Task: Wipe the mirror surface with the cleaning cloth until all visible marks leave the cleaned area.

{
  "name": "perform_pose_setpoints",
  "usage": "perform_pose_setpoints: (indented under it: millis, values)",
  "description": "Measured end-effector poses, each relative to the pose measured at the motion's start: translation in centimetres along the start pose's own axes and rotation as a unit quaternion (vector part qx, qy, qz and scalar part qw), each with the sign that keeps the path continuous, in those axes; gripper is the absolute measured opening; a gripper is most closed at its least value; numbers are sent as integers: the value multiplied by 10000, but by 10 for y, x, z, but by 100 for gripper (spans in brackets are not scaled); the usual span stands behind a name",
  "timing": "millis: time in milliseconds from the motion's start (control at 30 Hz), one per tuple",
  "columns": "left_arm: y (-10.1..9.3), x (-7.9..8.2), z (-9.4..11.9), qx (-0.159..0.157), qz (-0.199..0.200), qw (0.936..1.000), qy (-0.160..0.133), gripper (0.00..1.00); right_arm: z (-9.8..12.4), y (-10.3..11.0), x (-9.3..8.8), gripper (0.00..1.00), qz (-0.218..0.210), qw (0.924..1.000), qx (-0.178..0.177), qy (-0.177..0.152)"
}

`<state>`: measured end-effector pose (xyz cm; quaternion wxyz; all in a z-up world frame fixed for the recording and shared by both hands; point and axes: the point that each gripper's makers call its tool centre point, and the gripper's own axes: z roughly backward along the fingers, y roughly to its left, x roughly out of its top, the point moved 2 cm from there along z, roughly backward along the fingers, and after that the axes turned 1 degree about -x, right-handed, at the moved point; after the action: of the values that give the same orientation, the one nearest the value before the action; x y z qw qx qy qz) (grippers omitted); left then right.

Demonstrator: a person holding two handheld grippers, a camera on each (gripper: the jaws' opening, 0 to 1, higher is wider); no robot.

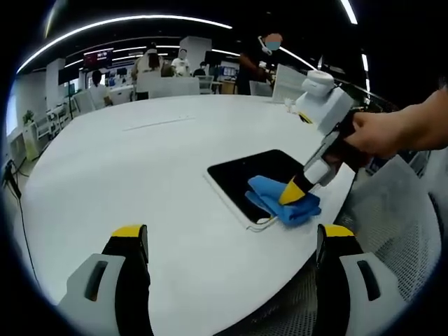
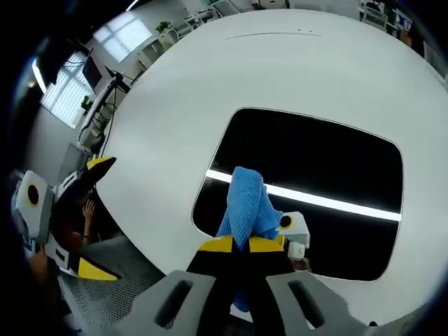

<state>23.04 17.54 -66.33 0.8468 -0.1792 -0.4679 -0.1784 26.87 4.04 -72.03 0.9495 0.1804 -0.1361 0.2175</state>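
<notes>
Right gripper [image 2: 236,245] is clamped tight, tilted downward; left gripper [image 1: 231,238] hovers with jaws spread wide.

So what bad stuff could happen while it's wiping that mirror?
The mirror lies close to the table edge, so a hard push might slide it toward the drop. The right gripper pinches only one end of the blue cloth, so the cloth could slip out or bunch up and miss marks. The left gripper is open and off to the side, so nothing steadies the mirror.
</notes>
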Motion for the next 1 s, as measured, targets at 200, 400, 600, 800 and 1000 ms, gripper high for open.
perform_pose_setpoints:
  millis: [200, 400, 600, 800, 1000]
  values:
    - [0, 0, -1, -8, 17, 10000, -21, 99, 1, 1, -3, 0, -54, 10000, 20, 15]
    - [0, 2, 0, 2, -2, 10000, -33, 99, 2, 5, -6, 0, -129, 9998, 83, 90]
    - [2, 1, -1, 3, -9, 10000, -20, 99, 0, 4, -5, 0, -62, 9999, 75, 66]
    - [3, 0, 0, -5, 14, 10000, -29, 99, -1, 4, -5, 0, -12, 9999, 93, 61]
    - [2, 0, 0, -2, 9, 10000, -7, 99, 3, -1, -8, 0, 95, 9999, 24, 60]
